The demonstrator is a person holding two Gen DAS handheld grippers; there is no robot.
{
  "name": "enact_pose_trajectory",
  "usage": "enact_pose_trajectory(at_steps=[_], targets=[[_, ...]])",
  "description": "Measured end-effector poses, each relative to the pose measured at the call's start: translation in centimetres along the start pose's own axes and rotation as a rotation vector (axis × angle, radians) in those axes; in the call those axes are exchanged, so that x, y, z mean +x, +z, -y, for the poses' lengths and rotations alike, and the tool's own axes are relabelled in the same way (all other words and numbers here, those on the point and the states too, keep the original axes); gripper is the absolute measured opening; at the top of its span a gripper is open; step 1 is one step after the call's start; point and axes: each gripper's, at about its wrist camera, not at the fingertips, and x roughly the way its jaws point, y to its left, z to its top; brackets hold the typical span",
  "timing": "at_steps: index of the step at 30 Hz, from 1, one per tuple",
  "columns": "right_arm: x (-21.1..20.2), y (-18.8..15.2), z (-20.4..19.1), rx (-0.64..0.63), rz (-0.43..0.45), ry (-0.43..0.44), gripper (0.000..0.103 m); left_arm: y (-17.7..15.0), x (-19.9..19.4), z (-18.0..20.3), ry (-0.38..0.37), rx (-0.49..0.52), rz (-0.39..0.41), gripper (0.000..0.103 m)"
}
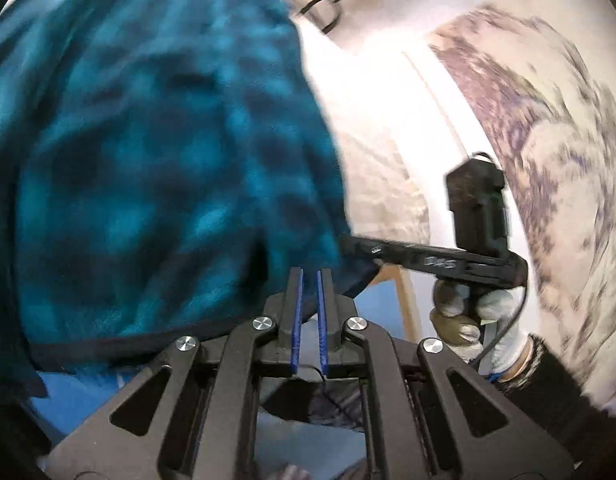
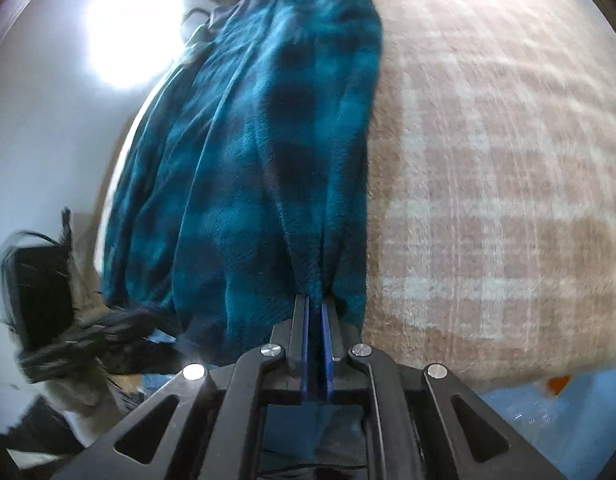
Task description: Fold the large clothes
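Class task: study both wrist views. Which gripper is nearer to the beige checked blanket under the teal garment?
Right. The right gripper pinches the teal garment beside the beige checked blanket. The left gripper grips the garment's hem farther away.

Strong fisheye bending in both views, straight lines bowed toward dark rounded corners. Heavy motion blur across the left wrist view: teal checked garment (image 1: 147, 152) smeared, patterned cloth (image 1: 548, 160) at 2 o'clock streaked into arcs, sharp only on the near black frame at 6 o'clock. Washed-out white band from 12 toward 4 o'clock. Steadier in the right wrist view, yet soft over the beige checked blanket (image 2: 488, 168). Blown-out glare (image 2: 119, 40) at 10 o'clock. Blurred dark shapes at 8 o'clock. Even, fairly bright daylight, faint shadows in the folds.
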Motion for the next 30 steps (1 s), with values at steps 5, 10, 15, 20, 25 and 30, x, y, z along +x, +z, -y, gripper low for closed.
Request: enact_pose_trajectory(at_steps=[5, 10, 15, 20, 25, 30], targets=[[-1.1, -0.2, 0.3, 0.015, 0.027, 0.016, 0.028, 0.4, 2.1, 4.4, 0.059, 0.208, 0.024, 0.003], [-5.4, -0.7, 0.3, -0.014, 0.144, -0.009, 0.040, -1.5, 6.5, 3.9, 0.174, 0.322, -0.052, 0.003], [-9.5, -1.9, 2.4, 0.010, 0.241, -0.034, 0.040, -2.5, 7.3, 3.0, 0.172, 0.346, -0.081, 0.003], [-12.4, -2.7, 5.6, 0.078, 0.320, -0.003, 0.048, -3.0, 6.1, 6.8, 0.183, 0.439, -0.008, 0.039], [-13.5, -3.3, 7.9, 0.150, 0.360, 0.033, 0.049, -3.6, 8.9, 9.4, 0.217, 0.503, -0.037, 0.061], [-13.7, -3.7, 8.6, 0.158, 0.365, 0.022, 0.050, -3.3, 11.7, 8.8, 0.323, 0.517, -0.060, 0.061]])
